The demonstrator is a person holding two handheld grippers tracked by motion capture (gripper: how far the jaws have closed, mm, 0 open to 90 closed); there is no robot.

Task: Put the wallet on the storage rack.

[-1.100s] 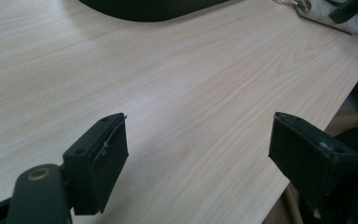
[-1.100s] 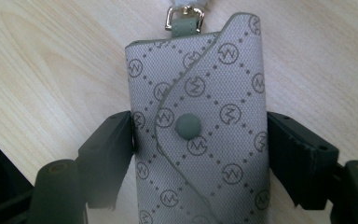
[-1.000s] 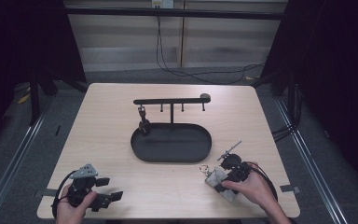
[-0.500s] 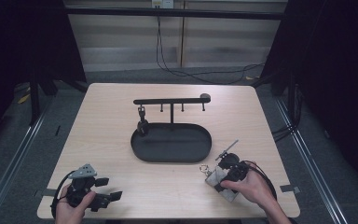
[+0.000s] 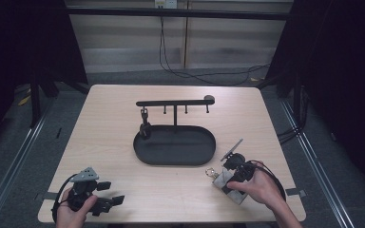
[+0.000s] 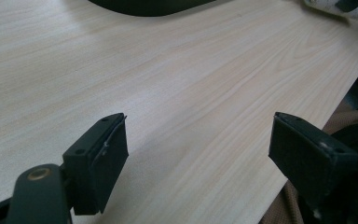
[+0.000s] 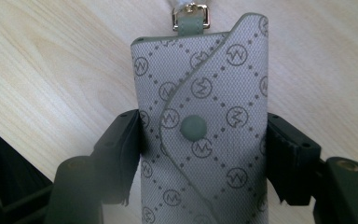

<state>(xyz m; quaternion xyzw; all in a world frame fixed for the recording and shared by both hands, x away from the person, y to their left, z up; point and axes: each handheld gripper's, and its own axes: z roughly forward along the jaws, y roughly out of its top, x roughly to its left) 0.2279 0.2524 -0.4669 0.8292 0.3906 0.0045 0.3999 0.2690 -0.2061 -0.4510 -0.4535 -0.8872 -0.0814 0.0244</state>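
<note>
Right gripper view showed a grey monogrammed key pouch (image 7: 205, 135) lying on the wooden table (image 7: 51, 70), clasped across its width between the right gripper (image 7: 205, 156) jaws; it looked light, soft and slightly yielding, best held at mid-body beside the snap button (image 7: 192, 128); its long axis ran away from the gripper, metal buckle (image 7: 189, 17) end farthest, near the black oval tray (image 5: 175, 145); the left gripper (image 6: 198, 156) gaped, empty.

Left tool (image 5: 108, 199) sits low in the left hand (image 5: 71, 212), jaws wide apart; right tool (image 5: 220, 176), held in the right hand (image 5: 259, 187), has jaws clamped.
</note>
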